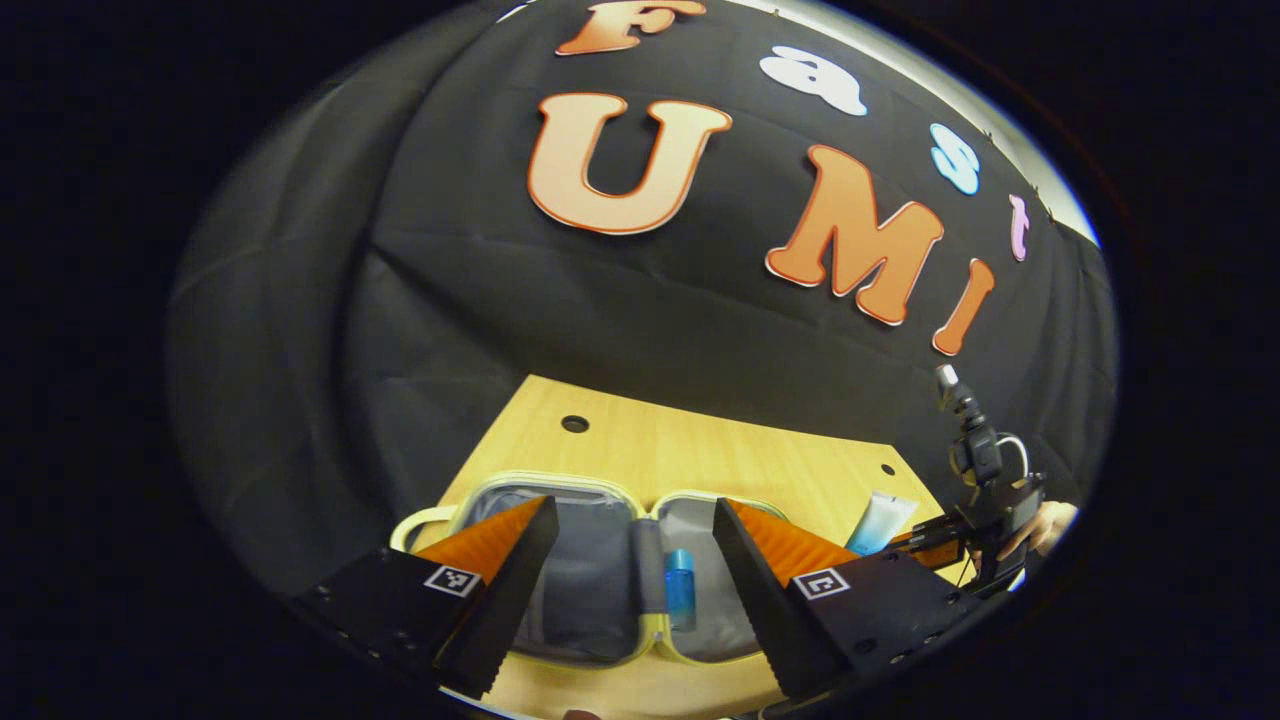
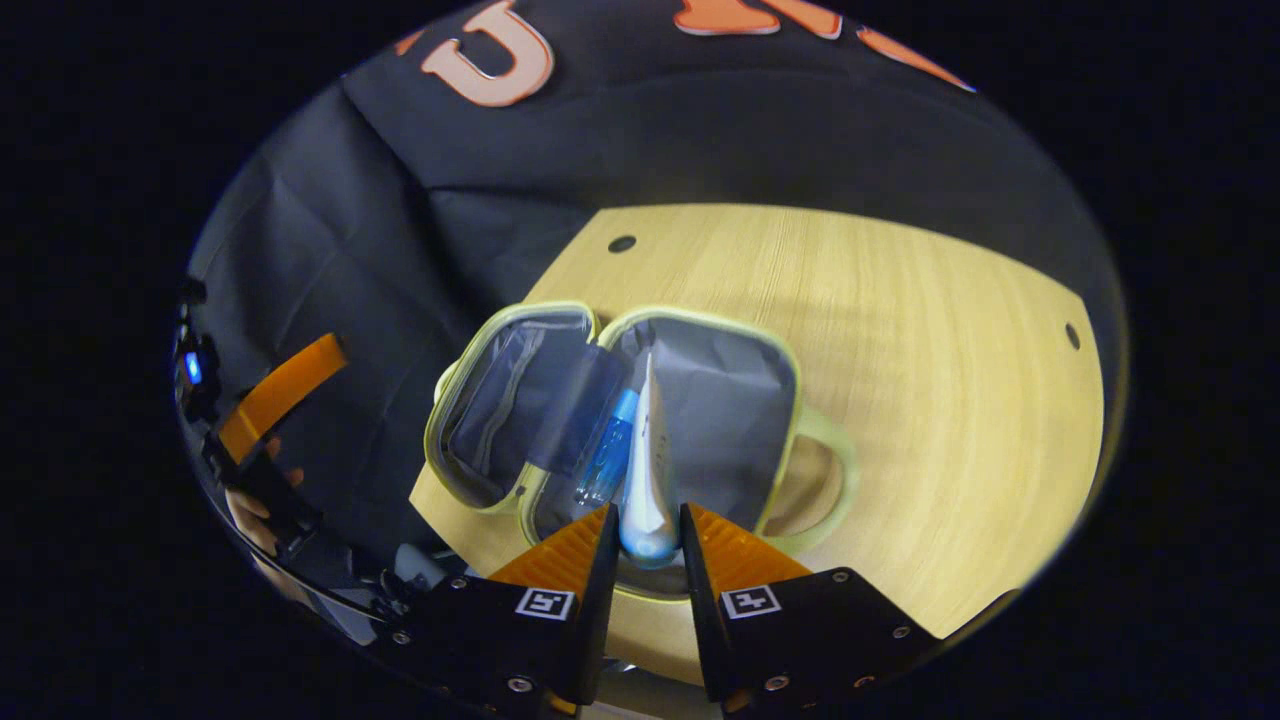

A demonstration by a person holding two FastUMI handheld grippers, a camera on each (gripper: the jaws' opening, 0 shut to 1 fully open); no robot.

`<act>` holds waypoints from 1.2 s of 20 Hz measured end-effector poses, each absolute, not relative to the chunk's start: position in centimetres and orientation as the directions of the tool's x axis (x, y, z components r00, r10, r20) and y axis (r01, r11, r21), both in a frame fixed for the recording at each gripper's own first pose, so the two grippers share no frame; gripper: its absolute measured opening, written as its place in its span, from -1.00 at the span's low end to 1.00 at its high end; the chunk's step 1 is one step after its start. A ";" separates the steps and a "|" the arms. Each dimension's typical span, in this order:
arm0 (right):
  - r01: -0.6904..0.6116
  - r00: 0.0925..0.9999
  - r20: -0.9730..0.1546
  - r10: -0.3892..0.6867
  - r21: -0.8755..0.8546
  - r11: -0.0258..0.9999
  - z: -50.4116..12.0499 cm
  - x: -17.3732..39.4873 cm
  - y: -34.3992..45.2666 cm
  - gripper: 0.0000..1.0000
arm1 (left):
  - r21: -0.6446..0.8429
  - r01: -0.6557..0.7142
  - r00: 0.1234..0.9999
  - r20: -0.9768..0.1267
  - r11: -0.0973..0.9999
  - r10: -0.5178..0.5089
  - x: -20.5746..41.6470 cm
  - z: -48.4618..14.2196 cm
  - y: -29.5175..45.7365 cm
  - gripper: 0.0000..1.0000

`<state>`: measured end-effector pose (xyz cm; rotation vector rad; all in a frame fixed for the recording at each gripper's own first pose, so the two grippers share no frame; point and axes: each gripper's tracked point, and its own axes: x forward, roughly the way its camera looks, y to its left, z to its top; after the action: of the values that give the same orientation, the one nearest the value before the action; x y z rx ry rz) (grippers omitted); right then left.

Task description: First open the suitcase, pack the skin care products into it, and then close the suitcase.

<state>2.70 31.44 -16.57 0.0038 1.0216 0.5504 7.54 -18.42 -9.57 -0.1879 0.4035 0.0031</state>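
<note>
Suitcase [image 2: 640, 420]: small, pale green rim, grey lining, lying fully open on the wooden table [image 2: 900, 330], both halves flat and side by side, near the table's front edge and toward its left corner in the right gripper view. Handle loop on the outer side of each half. Blue bottle [image 2: 607, 455] inside, lying along the hinge between the two halves. Same bottle [image 1: 680, 588] seen in the left gripper view, resting against the hinge fold of the suitcase [image 1: 590, 560].

Right gripper [image 2: 647, 535]: clamped on a white tube [image 2: 645, 470], both fingers pressing the tube's rounded lower end, its narrow crimped end pointing away over the right half of the case, just beside the blue bottle. Cannot tell whether the tube touches the lining or hangs above it. From the left gripper view, the same tube [image 1: 880, 522] seen between the right gripper's [image 1: 930, 545] fingers at the table's right edge, a hand [image 1: 1045, 525] behind it on the grip.

Left gripper [image 1: 632, 570]: jaws spread wide, nothing between them, hovering over the front edge of the table with the open suitcase framed in the gap. In the right gripper view, visible far left, off the table's left edge, against the black cloth.
</note>
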 end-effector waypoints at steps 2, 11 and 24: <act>-0.409 0.353 -0.845 0.403 0.248 0.878 -19.1 3.2 32.5 -0.21 | -0.182 -0.066 0.921 -0.389 0.981 -0.010 7.7 -9.7 -18.0 0.94; -0.279 0.185 -0.943 0.278 0.221 0.935 -27.2 4.6 33.2 -0.20 | -0.173 -0.129 0.902 -0.430 0.976 0.043 7.2 -10.8 -16.2 0.94; -0.275 0.262 -0.927 0.268 0.195 0.941 -26.3 5.3 33.1 0.61 | -0.181 -0.191 0.886 -0.455 0.965 0.090 6.1 -11.5 -14.8 0.94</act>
<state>5.32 33.11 -26.30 -0.0061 1.2532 0.3676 6.14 -14.76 -11.54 -0.2243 0.4609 0.1472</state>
